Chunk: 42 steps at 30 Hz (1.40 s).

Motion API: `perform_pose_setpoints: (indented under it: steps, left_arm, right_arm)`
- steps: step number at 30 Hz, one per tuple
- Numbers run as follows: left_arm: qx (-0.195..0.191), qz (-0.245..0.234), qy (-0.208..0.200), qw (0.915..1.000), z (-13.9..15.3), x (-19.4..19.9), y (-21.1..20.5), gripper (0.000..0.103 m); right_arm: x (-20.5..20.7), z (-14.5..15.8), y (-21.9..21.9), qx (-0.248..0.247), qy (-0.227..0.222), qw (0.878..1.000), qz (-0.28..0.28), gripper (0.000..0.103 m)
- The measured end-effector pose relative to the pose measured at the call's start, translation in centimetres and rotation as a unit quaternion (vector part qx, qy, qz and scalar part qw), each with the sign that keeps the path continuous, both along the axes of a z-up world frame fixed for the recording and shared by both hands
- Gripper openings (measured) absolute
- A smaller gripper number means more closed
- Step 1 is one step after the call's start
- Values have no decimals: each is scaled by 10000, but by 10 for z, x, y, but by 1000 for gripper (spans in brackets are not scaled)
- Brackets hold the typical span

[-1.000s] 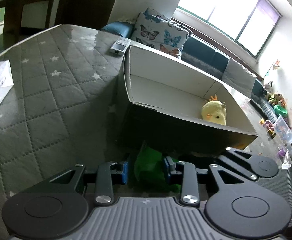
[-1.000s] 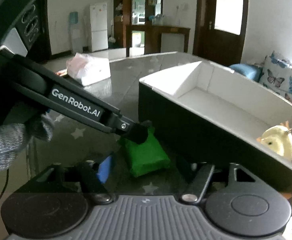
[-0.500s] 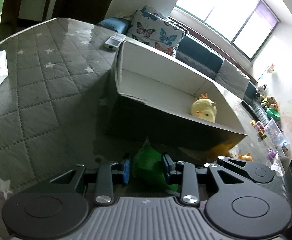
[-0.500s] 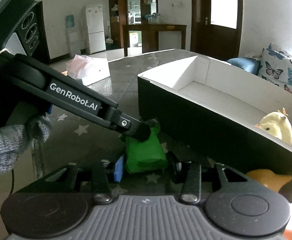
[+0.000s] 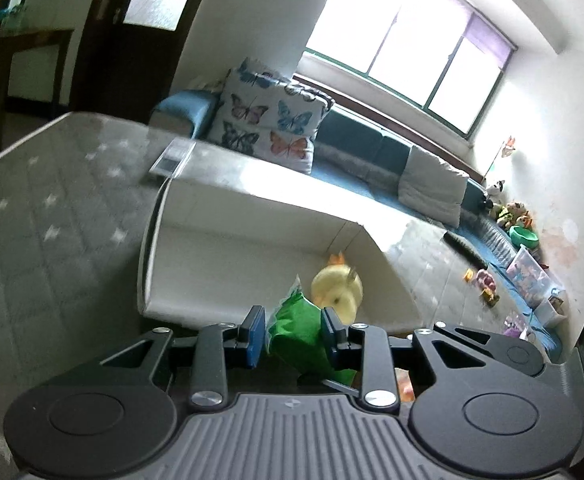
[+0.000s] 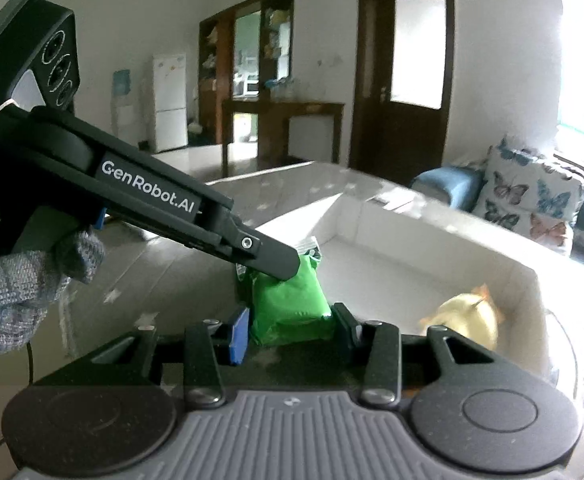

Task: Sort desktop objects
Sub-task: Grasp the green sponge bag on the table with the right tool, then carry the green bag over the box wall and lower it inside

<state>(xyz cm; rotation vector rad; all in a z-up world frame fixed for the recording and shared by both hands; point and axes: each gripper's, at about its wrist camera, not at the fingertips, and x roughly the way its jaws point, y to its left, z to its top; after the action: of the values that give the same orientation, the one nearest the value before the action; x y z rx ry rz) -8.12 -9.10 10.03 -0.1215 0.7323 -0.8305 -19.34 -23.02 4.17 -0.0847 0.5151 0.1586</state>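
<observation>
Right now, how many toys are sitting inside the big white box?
1. A yellow chick toy sits at the box's right end in the left wrist view. The gripper bodies hide the near part of the floor, so more may be hidden.

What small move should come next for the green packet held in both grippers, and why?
Probably carry the green packet forward over the box's near wall before letting go. The left gripper and the right gripper are both shut on it, near that wall, and the yellow chick toy already lies inside.
</observation>
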Motion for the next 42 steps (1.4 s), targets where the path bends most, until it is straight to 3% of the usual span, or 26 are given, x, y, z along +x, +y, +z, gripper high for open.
perform_pose_setpoints:
  steps: [7,21,30,42]
  left_arm:
    - [121,-72,-119,9998,5,34,-40,32]
    - [420,-83,617,9972,-44,107,-78,32]
    - [566,-50,721,9958,-54,112,-81,32]
    - [539,-19,463,9975,-37,89,-76,32]
  right_arm:
    - [38,10,-30,-10,75,9996,-266,42]
    - [120,-29,-70,238,1068,9932,-400,42]
    - [129,-44,-72,275,1386,9890,-435,43]
    - [102,-22,-67,175,990,9939,-460,48]
